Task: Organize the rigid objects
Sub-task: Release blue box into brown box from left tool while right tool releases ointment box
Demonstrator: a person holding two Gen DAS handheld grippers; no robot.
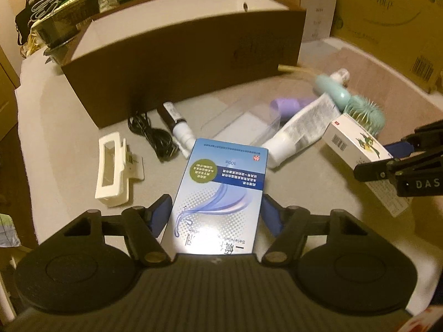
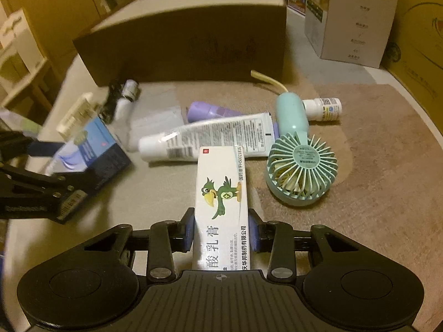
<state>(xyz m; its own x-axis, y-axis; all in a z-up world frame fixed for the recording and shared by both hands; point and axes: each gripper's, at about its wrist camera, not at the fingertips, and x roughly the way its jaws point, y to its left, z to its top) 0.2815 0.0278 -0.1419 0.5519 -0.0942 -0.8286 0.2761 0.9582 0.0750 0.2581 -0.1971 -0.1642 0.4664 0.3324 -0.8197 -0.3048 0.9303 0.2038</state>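
My left gripper [image 1: 216, 213] is shut on a blue and white medicine box [image 1: 221, 193], held above the table; the box also shows in the right wrist view [image 2: 94, 152]. My right gripper [image 2: 221, 228] is shut on a white ointment box with a green parrot [image 2: 221, 202], also seen in the left wrist view [image 1: 357, 144]. A large brown open box [image 1: 182, 63] with a white inside stands at the back of the table [image 2: 360, 235].
On the table lie a white tube [image 2: 205, 138], a mint hand fan [image 2: 300, 163], a purple bottle [image 2: 210, 110], a small white bottle [image 2: 322, 108], a white hair clip [image 1: 110, 166], a black cable [image 1: 152, 135] and a clear bag [image 1: 241, 127]. Cardboard boxes [image 1: 393, 19] stand at the right.
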